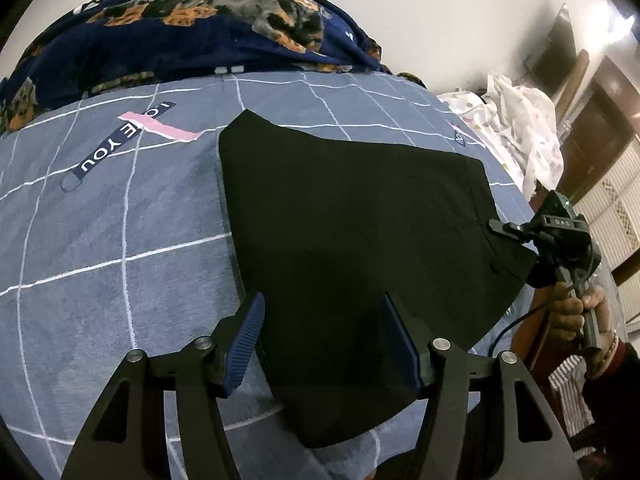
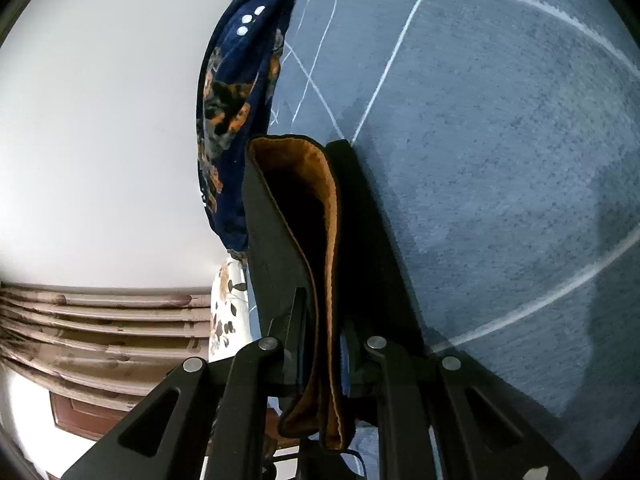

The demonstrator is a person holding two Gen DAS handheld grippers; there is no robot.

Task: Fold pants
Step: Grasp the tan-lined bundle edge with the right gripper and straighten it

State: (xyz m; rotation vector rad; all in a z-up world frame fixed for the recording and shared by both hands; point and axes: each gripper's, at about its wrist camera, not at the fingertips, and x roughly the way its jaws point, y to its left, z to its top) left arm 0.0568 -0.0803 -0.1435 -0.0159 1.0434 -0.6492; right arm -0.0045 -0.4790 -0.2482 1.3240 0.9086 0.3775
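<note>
Our right gripper [image 2: 320, 344] pinches the folded black cloth pants [image 1: 352, 216] on the blue checked bedsheet [image 1: 120, 232]; our left gripper [image 1: 324, 344] stands open around them.

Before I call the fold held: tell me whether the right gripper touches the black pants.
Touching. The right wrist view shows the right gripper shut on the black pants, the folded edge with its orange lining clamped between the fingers.

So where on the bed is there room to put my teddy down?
Bare bedsheet lies left of the black pants, up to the dark flowery blanket. The right side is crowded: the right gripper pinches the pants there, with white clothes behind.
</note>
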